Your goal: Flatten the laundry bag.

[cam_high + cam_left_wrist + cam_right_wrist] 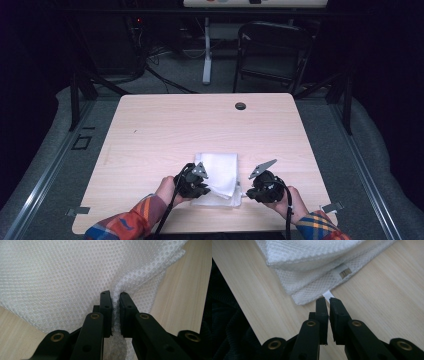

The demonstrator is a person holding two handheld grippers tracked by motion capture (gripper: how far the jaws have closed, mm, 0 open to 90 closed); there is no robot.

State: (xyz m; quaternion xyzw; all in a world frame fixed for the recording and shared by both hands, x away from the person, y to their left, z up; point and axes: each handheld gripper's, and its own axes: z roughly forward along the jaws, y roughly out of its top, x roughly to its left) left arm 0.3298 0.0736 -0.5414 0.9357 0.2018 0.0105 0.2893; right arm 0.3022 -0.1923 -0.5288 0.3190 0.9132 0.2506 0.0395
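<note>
Fingers [106,307] of left gripper [115,296] are clamping white mesh cloth [62,277]; right gripper [328,301] is pinching its tag [327,293].
Both grips are holding at lower centre; unfolding is remaining.

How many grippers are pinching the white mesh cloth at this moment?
2. The left gripper is shut on a fold of the white mesh cloth. The right gripper is shut on its small white tag at the corner.

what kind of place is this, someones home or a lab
Most likely a lab or recording room, not a home: a bare wooden table with a cable hole, tangled cables on the grey floor behind it, a black folding chair, and dark curtains around.
</note>
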